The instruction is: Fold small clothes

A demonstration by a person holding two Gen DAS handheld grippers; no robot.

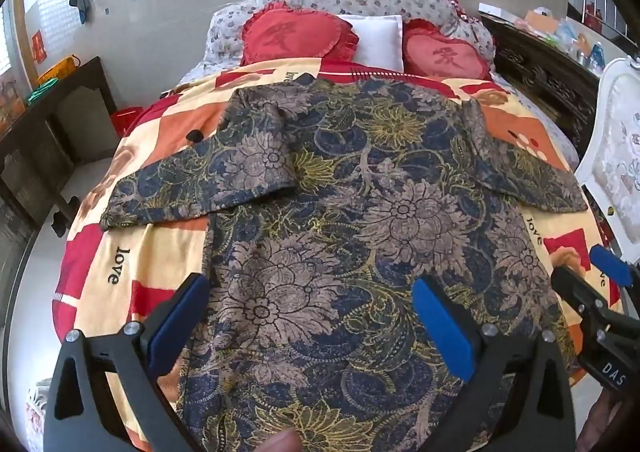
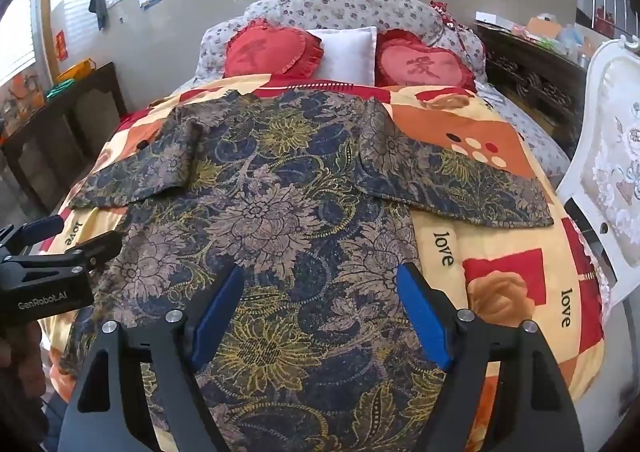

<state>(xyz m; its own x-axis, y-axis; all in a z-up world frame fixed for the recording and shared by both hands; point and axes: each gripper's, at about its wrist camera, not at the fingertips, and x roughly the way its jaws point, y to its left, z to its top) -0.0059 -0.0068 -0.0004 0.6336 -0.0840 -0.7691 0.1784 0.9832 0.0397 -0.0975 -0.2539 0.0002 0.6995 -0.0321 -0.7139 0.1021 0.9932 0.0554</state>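
Observation:
A short-sleeved shirt (image 1: 352, 204) (image 2: 280, 204) with a navy, tan and yellow flower print lies spread flat on the bed, collar toward the pillows, both sleeves out to the sides. My left gripper (image 1: 316, 316) hovers over the shirt's lower left part, jaws wide open, nothing between the blue pads. My right gripper (image 2: 320, 312) hovers over the lower right part, also wide open and empty. Each gripper shows at the edge of the other's view: the right gripper (image 1: 600, 284) at the right, the left gripper (image 2: 60, 240) at the left.
The bed carries a red, orange and cream quilt (image 2: 500, 252) printed "love". Two red heart cushions (image 1: 296, 36) (image 2: 420, 64) and a white pillow (image 2: 348, 56) sit at its head. A white chair (image 2: 608, 180) stands right of the bed, dark wooden furniture (image 1: 52, 124) left, a carved cabinet (image 1: 548, 80) right.

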